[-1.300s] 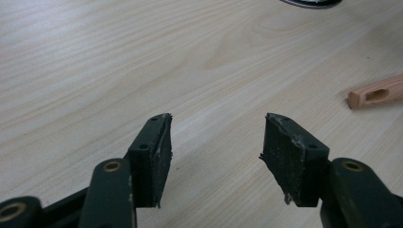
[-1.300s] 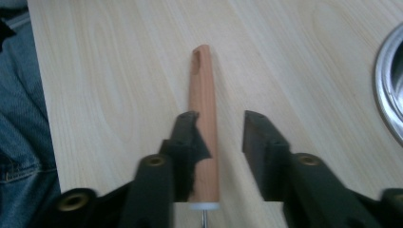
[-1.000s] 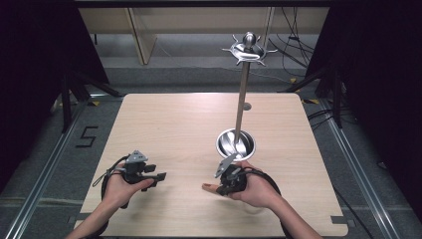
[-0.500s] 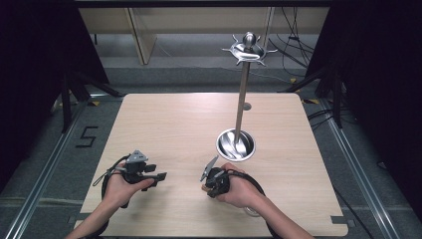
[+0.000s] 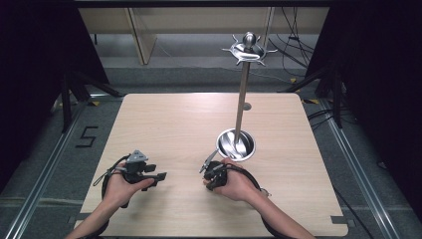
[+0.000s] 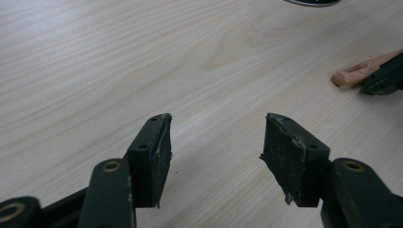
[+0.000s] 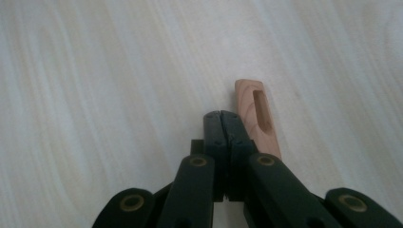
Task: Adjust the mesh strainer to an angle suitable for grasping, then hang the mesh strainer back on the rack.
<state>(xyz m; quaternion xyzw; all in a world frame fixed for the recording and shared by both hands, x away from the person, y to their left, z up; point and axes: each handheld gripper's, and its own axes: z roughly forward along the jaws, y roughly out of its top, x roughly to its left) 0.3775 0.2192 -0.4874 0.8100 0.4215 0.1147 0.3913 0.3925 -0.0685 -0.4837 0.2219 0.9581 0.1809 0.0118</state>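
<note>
A wooden handle (image 7: pixel 256 114) with a long slot near its tip lies on the table, beside and partly under my right gripper (image 7: pixel 222 116). Its jaws are pressed together and nothing shows between the pads. In the high view my right gripper (image 5: pixel 208 183) sits low over the table, rolled onto its side, just in front of the metal stand's round base (image 5: pixel 236 144). My left gripper (image 5: pixel 157 177) rests at the front left, open and empty, pointing right. Beyond its jaws (image 6: pixel 216 142), the handle tip (image 6: pixel 354 75) shows next to the right gripper (image 6: pixel 385 78).
The stand's thin pole (image 5: pixel 242 94) rises from the shiny base to a hooked metal top (image 5: pixel 247 50). A small round mark (image 5: pixel 247 106) sits on the wooden table (image 5: pixel 164 124). Dark floor, rails and cables surround the table.
My right hand has slid left over the wooden handle and rolled the gripper onto its side. The left gripper has stayed put.
</note>
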